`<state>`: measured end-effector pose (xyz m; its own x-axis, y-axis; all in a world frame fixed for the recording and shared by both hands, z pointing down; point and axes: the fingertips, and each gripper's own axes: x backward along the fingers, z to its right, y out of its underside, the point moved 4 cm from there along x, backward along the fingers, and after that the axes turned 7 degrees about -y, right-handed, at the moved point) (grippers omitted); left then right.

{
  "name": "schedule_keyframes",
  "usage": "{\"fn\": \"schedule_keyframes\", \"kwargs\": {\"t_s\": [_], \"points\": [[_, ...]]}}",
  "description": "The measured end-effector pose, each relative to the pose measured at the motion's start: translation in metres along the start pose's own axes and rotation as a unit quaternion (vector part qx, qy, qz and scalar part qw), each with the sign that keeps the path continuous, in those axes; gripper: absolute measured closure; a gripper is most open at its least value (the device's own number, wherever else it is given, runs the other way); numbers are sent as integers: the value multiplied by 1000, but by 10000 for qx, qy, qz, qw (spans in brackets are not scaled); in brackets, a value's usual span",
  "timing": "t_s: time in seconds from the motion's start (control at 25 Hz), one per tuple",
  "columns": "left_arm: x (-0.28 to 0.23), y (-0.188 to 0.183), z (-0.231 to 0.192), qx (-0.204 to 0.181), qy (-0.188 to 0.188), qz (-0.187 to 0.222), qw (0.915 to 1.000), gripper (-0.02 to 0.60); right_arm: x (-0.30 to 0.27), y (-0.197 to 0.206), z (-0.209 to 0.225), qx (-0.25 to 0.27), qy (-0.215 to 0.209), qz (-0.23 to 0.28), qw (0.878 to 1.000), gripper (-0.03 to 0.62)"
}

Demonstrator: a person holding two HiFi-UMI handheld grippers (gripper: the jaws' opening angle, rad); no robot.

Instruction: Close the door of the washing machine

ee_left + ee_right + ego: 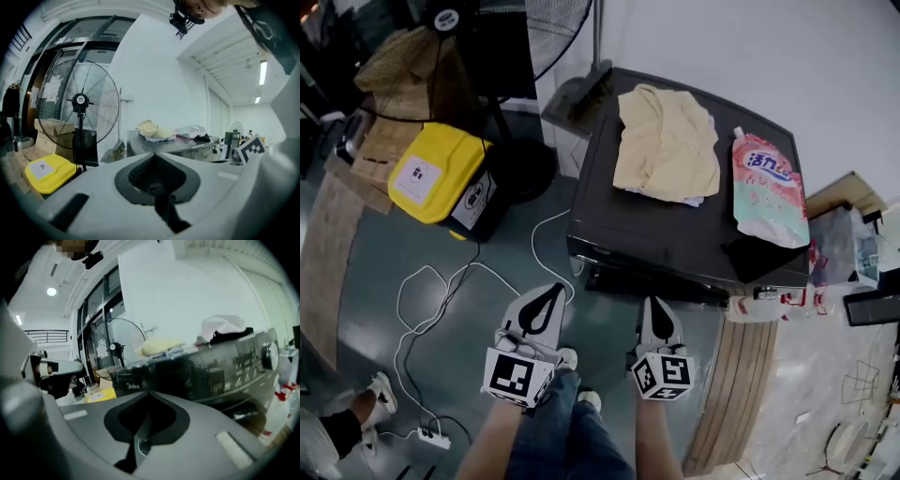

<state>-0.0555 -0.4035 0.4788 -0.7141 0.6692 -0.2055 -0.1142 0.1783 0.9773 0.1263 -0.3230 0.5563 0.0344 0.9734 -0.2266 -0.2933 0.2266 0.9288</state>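
Observation:
The dark washing machine [675, 234] stands ahead of me, seen from above, with a yellow cloth [666, 141] and a detergent pouch [767, 187] on its top. Its front face [211, 376] shows at a slant in the right gripper view, with a knob [267, 355]; how the door stands I cannot tell. My left gripper [553, 291] hangs just short of the front's left corner, jaws together and empty [154, 153]. My right gripper [656, 302] points at the lower front, shut and holding nothing [149, 392].
A yellow box [441, 173] and a standing fan [79, 101] are to the left. A white cable [441, 300] loops over the floor to a power strip [431, 436]. Wooden boards [741, 394] and bottles [787, 300] lie at the right. Another person's shoe [380, 389] is at lower left.

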Motion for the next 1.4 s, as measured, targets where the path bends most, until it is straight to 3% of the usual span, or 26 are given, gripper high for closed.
{"fn": "schedule_keyframes", "kwargs": {"t_s": [0.44,0.76,1.04,1.4], "points": [[6,-127,30,-591,-35,896,9942,574,69,-165,-1,898,267,1165,9888,582],[5,-212,42,-927,13,1584,9830,574,100,-254,-1,1359,395,1893,9717,582],[9,-250,46,-1116,-11,1839,9766,574,118,-300,-3,1541,451,2273,9605,582],[12,-247,57,-1114,40,1834,9767,574,127,-304,-2,1504,447,2323,9599,583]]}}
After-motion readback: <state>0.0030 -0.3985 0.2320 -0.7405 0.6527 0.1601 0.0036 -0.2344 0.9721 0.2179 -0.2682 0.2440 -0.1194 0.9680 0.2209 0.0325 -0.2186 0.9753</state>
